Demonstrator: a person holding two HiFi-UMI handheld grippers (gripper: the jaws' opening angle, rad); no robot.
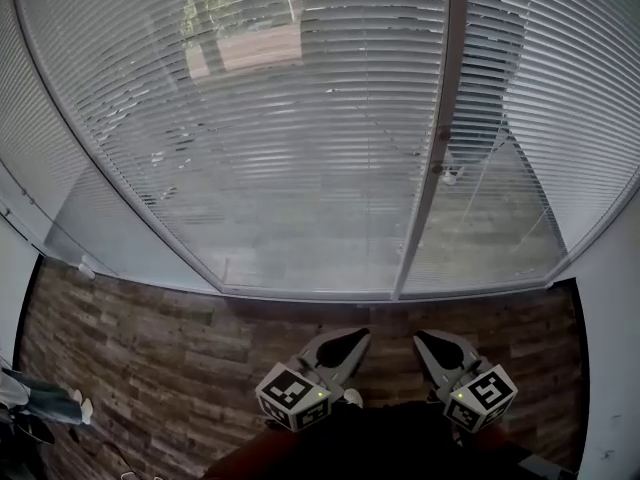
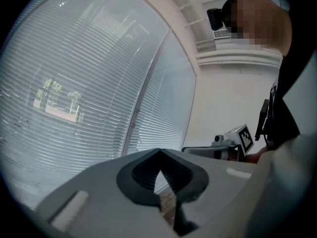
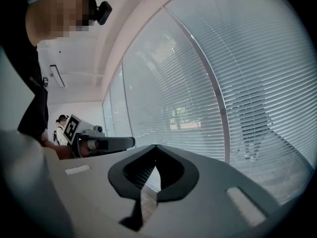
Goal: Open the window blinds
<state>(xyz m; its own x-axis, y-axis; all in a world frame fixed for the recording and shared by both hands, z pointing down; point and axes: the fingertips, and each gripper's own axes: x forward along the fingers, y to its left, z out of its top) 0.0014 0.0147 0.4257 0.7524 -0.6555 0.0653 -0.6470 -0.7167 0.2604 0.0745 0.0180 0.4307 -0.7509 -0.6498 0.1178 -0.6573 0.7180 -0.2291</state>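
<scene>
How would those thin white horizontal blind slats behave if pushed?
The thin white horizontal blind slats look light, so they would probably flex and sway. Some at left seem crooked, hinting they kink easily.

Looking steeply down from above onto left claw [image 1: 364,334] and right claw [image 1: 419,335] facing the blinds [image 1: 280,148], plus closely along each claw's jaws toward those same blinds.
</scene>
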